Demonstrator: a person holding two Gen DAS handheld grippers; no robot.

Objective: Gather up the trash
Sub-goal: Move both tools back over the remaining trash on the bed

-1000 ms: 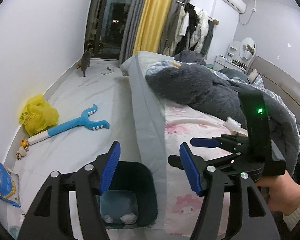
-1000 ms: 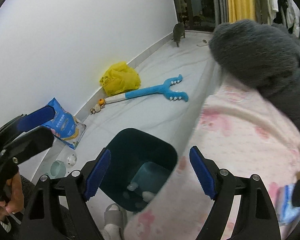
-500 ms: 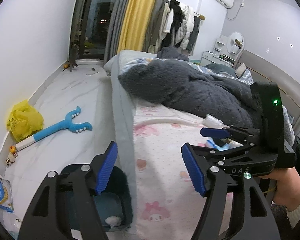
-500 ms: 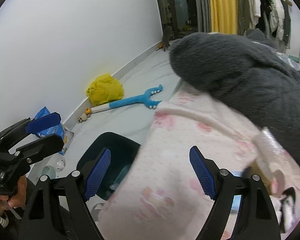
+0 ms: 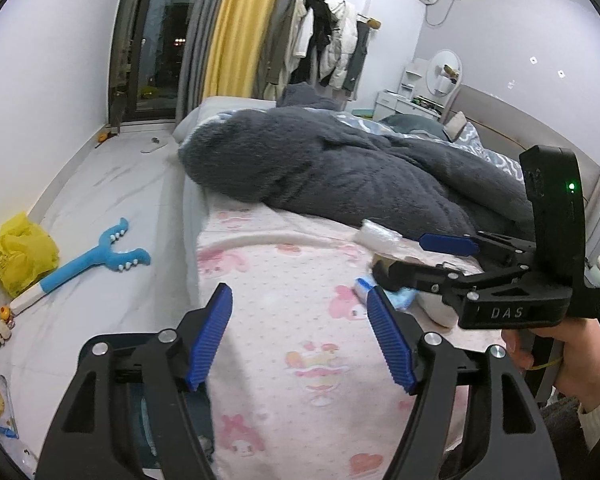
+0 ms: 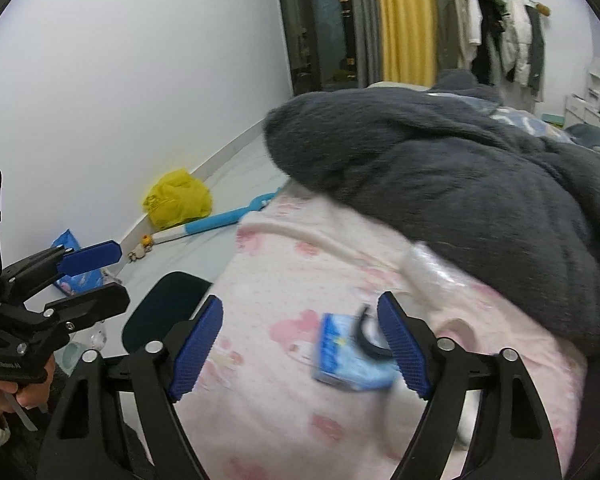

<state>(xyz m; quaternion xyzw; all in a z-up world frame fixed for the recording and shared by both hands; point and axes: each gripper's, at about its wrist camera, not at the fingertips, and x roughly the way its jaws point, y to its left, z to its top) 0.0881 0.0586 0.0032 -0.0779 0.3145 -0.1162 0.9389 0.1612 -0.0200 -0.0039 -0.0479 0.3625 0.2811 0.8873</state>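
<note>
A blue packet (image 6: 346, 354) lies on the pink printed blanket (image 6: 300, 272), just inside my right gripper's right finger, with a dark curved strip (image 6: 364, 338) on it. It also shows in the left wrist view (image 5: 384, 294). A crumpled clear wrapper (image 6: 434, 270) lies by the grey fleece edge; it shows in the left wrist view (image 5: 380, 234) too. My right gripper (image 6: 300, 346) is open above the blanket. My left gripper (image 5: 300, 336) is open and empty over the bed's edge. The dark teal bin (image 6: 162, 312) stands on the floor beside the bed.
A grey fleece blanket (image 5: 340, 176) covers the bed. On the floor are a yellow bag (image 5: 20, 254), a blue toy (image 5: 96, 258), a blue pack (image 6: 76, 278) and small toys by the wall (image 5: 4, 320).
Both grippers swung from over the bin to over the bed. The blue packet and clear wrapper came into the right wrist view. Both stayed open.
</note>
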